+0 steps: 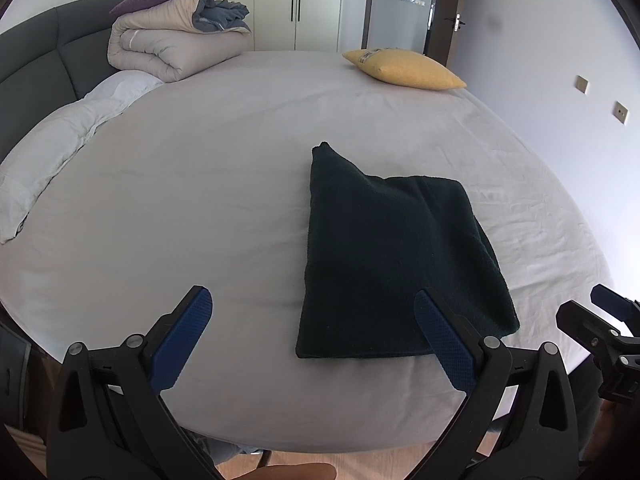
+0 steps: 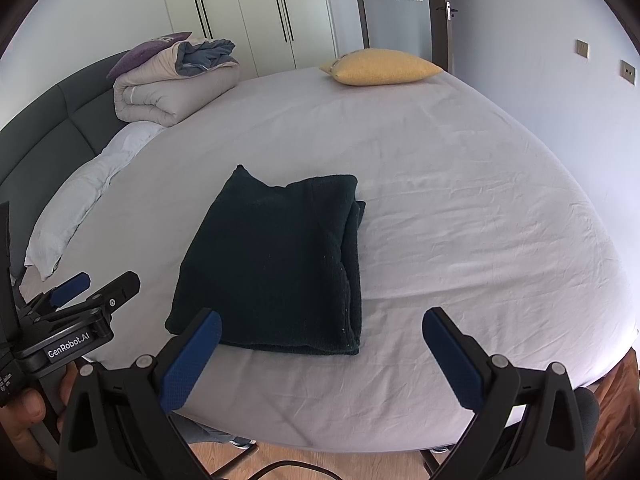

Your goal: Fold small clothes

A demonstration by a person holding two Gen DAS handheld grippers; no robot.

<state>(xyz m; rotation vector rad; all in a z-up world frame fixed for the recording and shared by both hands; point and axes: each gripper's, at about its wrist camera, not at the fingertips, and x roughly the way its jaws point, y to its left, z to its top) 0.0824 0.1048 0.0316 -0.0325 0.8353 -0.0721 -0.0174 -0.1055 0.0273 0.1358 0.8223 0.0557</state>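
A dark green knitted garment [image 1: 396,264] lies folded into a flat rectangle on the bed's light grey sheet [image 1: 200,184], near the front edge. It also shows in the right wrist view [image 2: 276,264]. My left gripper [image 1: 314,304] is open and empty, held above the front of the bed, its right finger over the garment's near edge. My right gripper [image 2: 322,322] is open and empty, just in front of the garment's near right corner. Each gripper shows at the edge of the other's view: the right one [image 1: 600,320], the left one [image 2: 88,292].
A folded beige duvet [image 1: 172,44] with a purple pillow sits at the back left by the dark headboard [image 1: 36,68]. A white pillow [image 1: 60,148] lies along the left. A yellow cushion [image 1: 404,68] lies at the far edge. Wooden floor shows below the bed's front edge.
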